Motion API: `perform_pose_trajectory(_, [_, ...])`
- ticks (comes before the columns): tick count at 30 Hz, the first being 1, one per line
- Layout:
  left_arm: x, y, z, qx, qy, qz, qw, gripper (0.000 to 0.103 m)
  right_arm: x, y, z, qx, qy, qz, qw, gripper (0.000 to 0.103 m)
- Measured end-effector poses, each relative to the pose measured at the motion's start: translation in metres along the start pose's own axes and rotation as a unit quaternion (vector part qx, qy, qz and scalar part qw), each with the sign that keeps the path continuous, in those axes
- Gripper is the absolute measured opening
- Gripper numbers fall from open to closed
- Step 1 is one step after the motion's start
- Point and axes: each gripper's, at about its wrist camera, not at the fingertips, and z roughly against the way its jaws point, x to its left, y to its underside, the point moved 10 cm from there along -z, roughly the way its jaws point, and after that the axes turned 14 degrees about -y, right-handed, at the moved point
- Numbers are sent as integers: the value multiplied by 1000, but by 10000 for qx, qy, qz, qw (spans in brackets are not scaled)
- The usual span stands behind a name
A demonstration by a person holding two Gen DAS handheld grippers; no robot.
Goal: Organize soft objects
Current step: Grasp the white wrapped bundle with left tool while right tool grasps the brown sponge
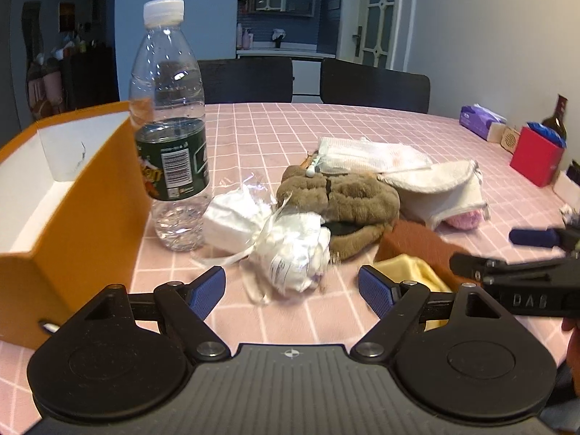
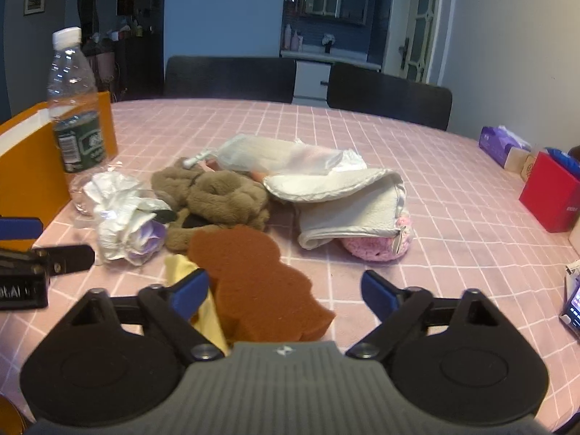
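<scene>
A heap of soft things lies on the pink checked tablecloth (image 2: 435, 181). It holds a brown plush toy (image 2: 217, 195), a white folded towel (image 2: 348, 210) over a pink knitted piece (image 2: 377, 246), a packet of white masks (image 2: 275, 156) and a crumpled white bundle (image 1: 290, 253). My left gripper (image 1: 291, 290) is open, just short of that bundle, nothing between its fingers. My right gripper (image 2: 284, 290) is open too. A brown sponge (image 2: 253, 282) lies between its fingers, nearer the left one, on a yellow cloth (image 2: 206, 319); the pads do not press it.
An open orange box (image 1: 72, 199) stands at the left with a water bottle (image 1: 166, 127) beside it. At the right edge are a purple tissue pack (image 2: 500, 145), a red box (image 2: 547, 199) and a phone (image 2: 572, 308). Two dark chairs (image 2: 388, 98) stand behind the table.
</scene>
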Motion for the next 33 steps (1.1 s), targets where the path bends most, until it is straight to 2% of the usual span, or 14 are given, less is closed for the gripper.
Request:
perform_pose_trajectory(4, [-3,-7,-21,93,-194,67,9997,97,-11,1,-16,192,-128,-190,9996,83])
perform_pose_trajectory(7, [-8,-8,-36,172,-303,7,9994,97,-11,4,-26,317,-356,-307,9984,89])
perform_pose_trajectory(11, [-16,-7,-50,288,-272,0,9992,98,-9,5,-39,431,-539,-342,9970,89])
perform_pose_trajectory(15, [-14,-6,-62,304,-533,16,9981,97,-2,10,-51,589,-752,-341,9948,87])
perform_pose_trajectory(16, [-13,-5,-63,300,-591,20,9978,95,-2,11,-54,616,-761,-339,9946,82])
perform_pose_trajectory(17, [-12,-5,-64,300,-579,22,9979,88,-2,12,-56,636,-786,-344,9943,77])
perform_pose_trajectory(18, [-12,-4,-65,318,-516,26,9982,77,-1,13,-58,659,-840,-377,9936,77])
perform_pose_trajectory(21, [-13,-3,-61,334,-349,100,9988,60,-3,13,-60,658,-950,-535,9919,72])
perform_pose_trajectory(26, [-9,-6,-48,225,-310,114,9992,50,-4,-1,-45,426,-899,-458,9940,72])
perform_pose_trajectory(33, [-1,-10,-16,-104,-283,75,9995,46,-10,-24,-17,67,-755,-371,9964,72])
